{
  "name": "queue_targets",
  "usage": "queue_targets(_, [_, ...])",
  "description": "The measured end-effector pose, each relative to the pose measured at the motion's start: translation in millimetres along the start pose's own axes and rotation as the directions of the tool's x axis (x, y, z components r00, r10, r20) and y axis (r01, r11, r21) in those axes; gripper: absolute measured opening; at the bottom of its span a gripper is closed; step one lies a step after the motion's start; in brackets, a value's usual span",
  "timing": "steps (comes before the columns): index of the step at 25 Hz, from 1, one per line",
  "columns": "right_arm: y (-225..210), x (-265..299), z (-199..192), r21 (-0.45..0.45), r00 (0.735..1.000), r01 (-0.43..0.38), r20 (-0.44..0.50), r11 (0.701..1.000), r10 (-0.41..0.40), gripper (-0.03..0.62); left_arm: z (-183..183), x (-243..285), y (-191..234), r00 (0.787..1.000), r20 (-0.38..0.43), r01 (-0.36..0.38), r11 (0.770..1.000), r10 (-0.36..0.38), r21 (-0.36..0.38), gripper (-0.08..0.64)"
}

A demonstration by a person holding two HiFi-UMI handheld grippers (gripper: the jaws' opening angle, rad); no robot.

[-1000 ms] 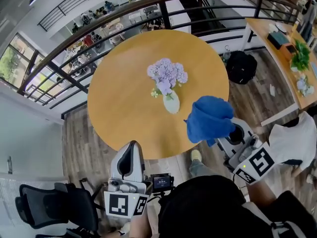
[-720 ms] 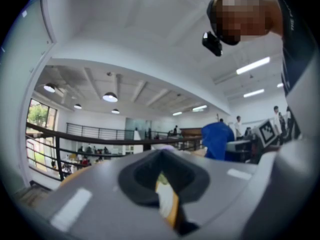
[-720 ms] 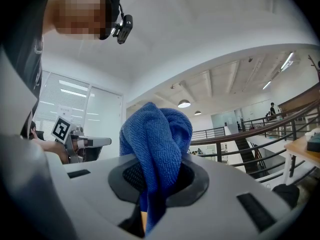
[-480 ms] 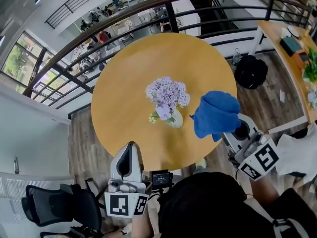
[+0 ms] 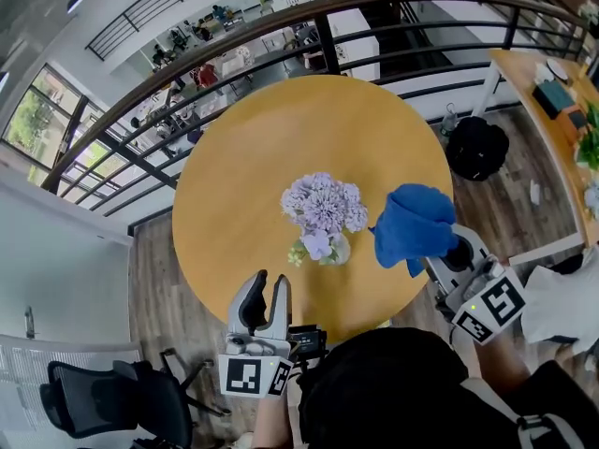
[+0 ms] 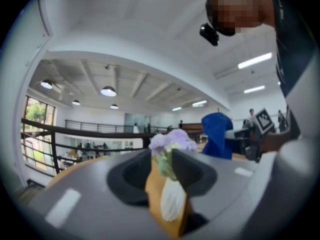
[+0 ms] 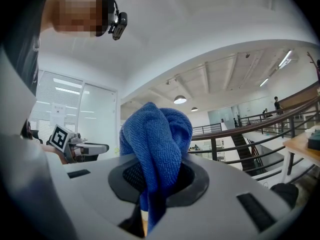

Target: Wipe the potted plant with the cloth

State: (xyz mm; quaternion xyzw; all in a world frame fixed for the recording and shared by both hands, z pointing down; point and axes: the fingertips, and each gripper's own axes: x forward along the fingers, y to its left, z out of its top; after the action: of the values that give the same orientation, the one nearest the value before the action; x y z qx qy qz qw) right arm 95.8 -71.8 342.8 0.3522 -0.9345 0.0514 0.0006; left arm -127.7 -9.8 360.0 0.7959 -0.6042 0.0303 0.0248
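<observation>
Vase (image 5: 335, 250) holds purple flowers (image 5: 323, 204); left gripper (image 5: 266, 292) fingers just opening, empty; right gripper (image 5: 447, 254) clamps cloth (image 5: 412, 223).

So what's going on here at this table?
A person holds a gripper in each hand at a round wooden table. The right gripper is clamped on a bunched blue cloth, held just right of the purple-flowered plant in its white vase. The jaws of the left gripper have just been opening; nothing is between them. The cloth looks just clear of the flowers.
</observation>
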Motion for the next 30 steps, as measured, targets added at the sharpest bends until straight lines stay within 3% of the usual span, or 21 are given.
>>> queue_targets(5, [-10,5,-11,0.0,0.999,0.012,-0.03,1.0,-0.012,0.072,-48,34,-1,0.992,-0.041,0.12,0.992,-0.122,-0.044,0.321])
queue_targets(8, [-14,9,-15,-0.01,0.999,0.018,-0.045,1.0,-0.018,0.072,-79,56,-12,0.973,-0.071,0.218,0.975,-0.22,-0.037,0.426])
queue_targets(11, [-16,13,-13,-0.02,0.998,0.023,-0.052,1.0,-0.024,0.072,-104,80,-26,0.947,-0.096,0.304,0.952,-0.306,-0.036,0.476])
queue_targets(18, [-21,24,-3,-0.046,0.999,0.023,-0.048,0.999,-0.025,0.072,-136,123,-52,0.892,-0.152,0.429,0.903,-0.426,-0.013,0.477])
queue_targets(22, [-18,32,4,-0.06,0.999,0.001,-0.054,0.998,-0.004,0.072,-143,130,-53,0.886,-0.166,0.434,0.9,-0.432,-0.025,0.472])
queue_targets(25, [-12,39,6,-0.084,0.997,-0.029,-0.067,0.996,0.024,0.071,-145,130,-55,0.884,-0.169,0.443,0.896,-0.435,0.01,0.344])
queue_targets(30, [5,54,-13,-0.135,0.986,-0.101,-0.147,0.986,0.081,0.072,-145,127,-58,0.88,-0.146,0.459,0.888,-0.452,0.018,0.322])
